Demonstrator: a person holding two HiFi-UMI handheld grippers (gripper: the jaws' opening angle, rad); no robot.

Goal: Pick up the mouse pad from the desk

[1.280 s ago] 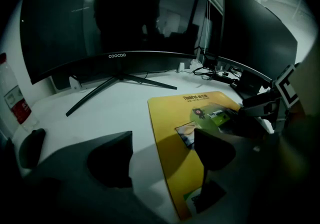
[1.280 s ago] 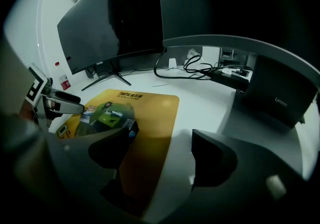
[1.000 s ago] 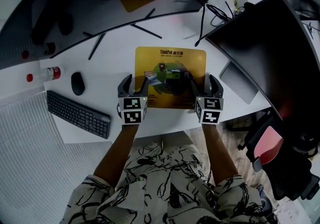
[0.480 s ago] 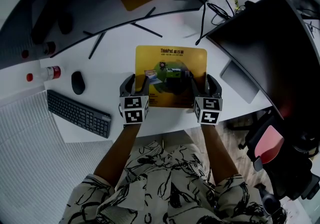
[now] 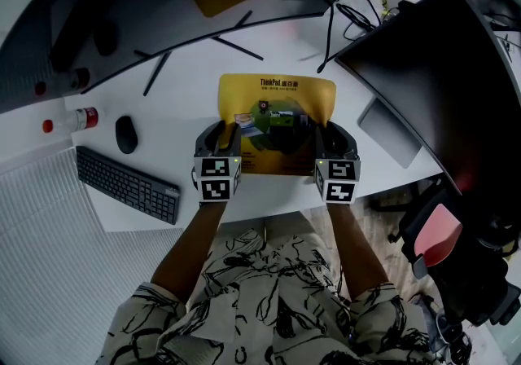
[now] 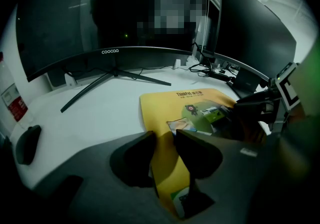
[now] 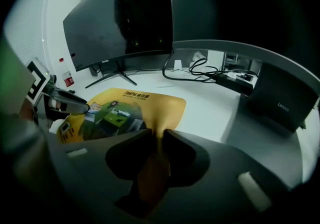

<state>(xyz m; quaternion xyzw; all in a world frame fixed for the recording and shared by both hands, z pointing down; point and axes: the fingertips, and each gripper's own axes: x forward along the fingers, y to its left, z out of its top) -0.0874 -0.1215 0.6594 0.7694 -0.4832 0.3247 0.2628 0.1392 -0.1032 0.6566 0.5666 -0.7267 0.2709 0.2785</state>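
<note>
Now both tools grip the pad (image 5: pixel 277 103), one at each near corner. The left tool (image 5: pixel 220 134) has just been closing its jaws. In its own view they pinch the pad's near-left edge, and a yellow strip of the pad runs up between them and touches both. The right tool (image 5: pixel 335 137) has also just been closing. Its jaws stand almost together on the near-right edge, and the pad puckers into a ridge where it enters them.

The pad is yellow with a green and dark print in its middle and a line of print along its far edge. It lies on the white tabletop (image 5: pixel 179 86) straight ahead of the person. Its far part rests flat, and its near corners are drawn up into the tools. Both tools point down and away from the person, side by side, with the pad's width between them. Each one's marker cube faces the head camera.

Left of the pad, apart from it, lie a black mouse (image 5: pixel 126 135) and, nearer the tabletop's edge, a black keyboard (image 5: pixel 129 186). A bottle (image 5: pixel 77 120) with a red cap lies on its side beyond the mouse. A curved monitor (image 6: pixel 75 28) stands on thin splayed legs beyond the pad. A second dark monitor (image 5: pixel 440 86) rises at the right, with cables (image 5: pixel 350 21) trailing behind it. The person's patterned clothing (image 5: pixel 269 298) fills the bottom of the head view.
</note>
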